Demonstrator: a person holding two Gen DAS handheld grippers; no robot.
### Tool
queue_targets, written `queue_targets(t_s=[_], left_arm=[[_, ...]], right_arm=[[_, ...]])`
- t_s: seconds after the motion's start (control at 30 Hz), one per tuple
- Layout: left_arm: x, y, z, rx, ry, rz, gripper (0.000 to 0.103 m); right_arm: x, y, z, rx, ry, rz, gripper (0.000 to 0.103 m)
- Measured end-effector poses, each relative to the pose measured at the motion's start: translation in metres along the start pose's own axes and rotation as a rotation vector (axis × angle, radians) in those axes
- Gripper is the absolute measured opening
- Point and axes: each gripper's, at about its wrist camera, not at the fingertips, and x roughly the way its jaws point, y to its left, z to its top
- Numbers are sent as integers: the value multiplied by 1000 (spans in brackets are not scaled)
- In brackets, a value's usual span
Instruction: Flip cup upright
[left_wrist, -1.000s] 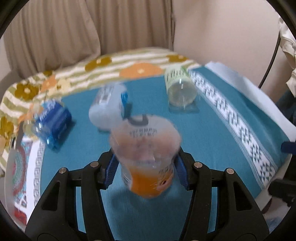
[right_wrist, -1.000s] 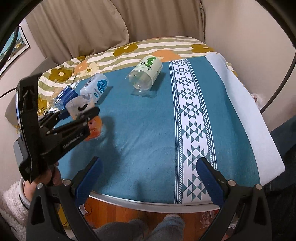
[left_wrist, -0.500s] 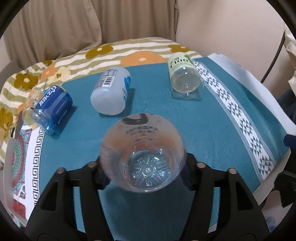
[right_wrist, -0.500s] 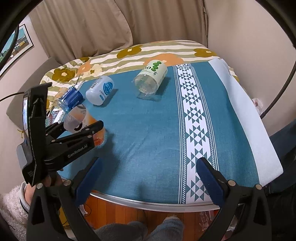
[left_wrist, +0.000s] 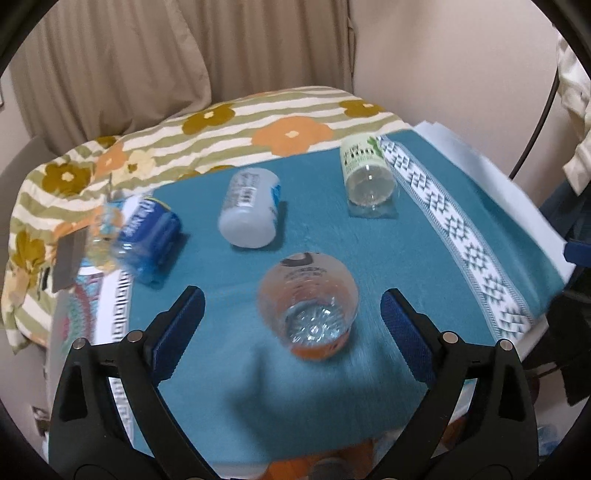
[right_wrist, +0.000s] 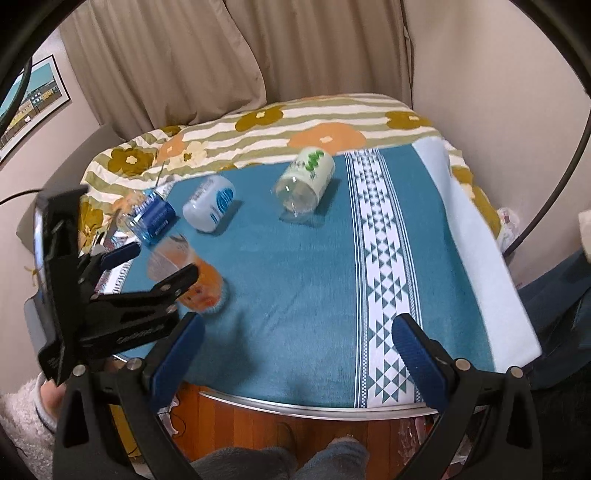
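Note:
A clear plastic cup with an orange label stands upright, mouth up, on the teal cloth; it also shows in the right wrist view. My left gripper is open, its blue pads on either side of the cup and apart from it; it also shows in the right wrist view. My right gripper is open and empty over the table's front edge.
Three cups lie on their sides behind: a blue-labelled one at left, a white one in the middle, a green-labelled one at right. A floral blanket covers the far side. The metal table edge is near.
My left gripper turned the orange cup mouth up, set it on the cloth, opened and drew back. The right gripper stayed open with little movement.

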Motion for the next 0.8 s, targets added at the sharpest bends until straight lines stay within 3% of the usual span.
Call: queue_targets(t_s=[0.33, 0.5, 0.8], left_arm=[[-107, 36, 16, -94, -60, 65, 103], [-133, 47, 15, -153, -55, 96, 103], [-147, 56, 9, -198, -67, 133, 103]], right_arm=[[-42, 23, 38, -24, -17, -54, 101], [-58, 35, 46, -55, -41, -110, 101], [-72, 44, 42, -63, -76, -164, 101]])
